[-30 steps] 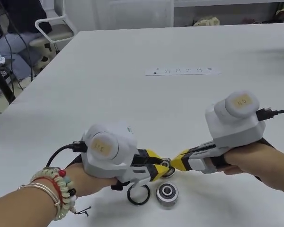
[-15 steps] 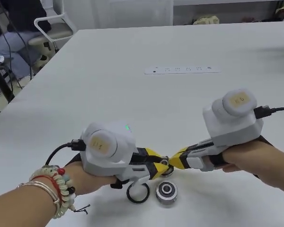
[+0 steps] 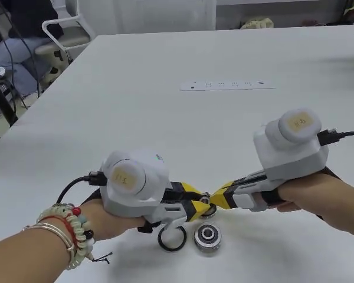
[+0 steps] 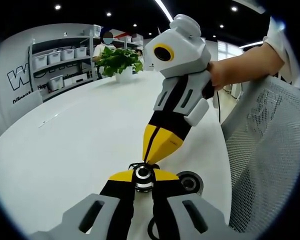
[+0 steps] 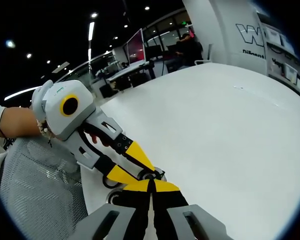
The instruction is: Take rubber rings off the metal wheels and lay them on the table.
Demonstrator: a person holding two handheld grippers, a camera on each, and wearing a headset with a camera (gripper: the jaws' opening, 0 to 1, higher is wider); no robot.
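Note:
A small metal wheel [image 3: 207, 210] with a black rubber ring on it is held just above the white table [image 3: 165, 118]. My left gripper [image 3: 200, 205] is shut on that wheel [image 4: 142, 177]. From the right, my right gripper [image 3: 216, 200] meets it tip to tip, its jaws shut and pinching the ring's edge at the wheel's top [image 4: 151, 161]. In the right gripper view the shut jaws [image 5: 151, 184] press against the wheel [image 5: 155, 175]. A loose rubber ring [image 3: 172, 239] and a bare metal wheel [image 3: 207, 236] lie on the table just below the grippers.
A white power strip [image 3: 227, 86] lies flat at mid-table, well beyond the grippers. A chair [image 3: 65, 35] stands off the table's far left corner, and a potted plant [image 4: 117, 62] sits near the far right edge. A mesh chair back [image 4: 265, 150] is close by.
Both grippers stay joined at the wheel. The right gripper's body has risen slightly; the rest of the shift is the head camera moving.

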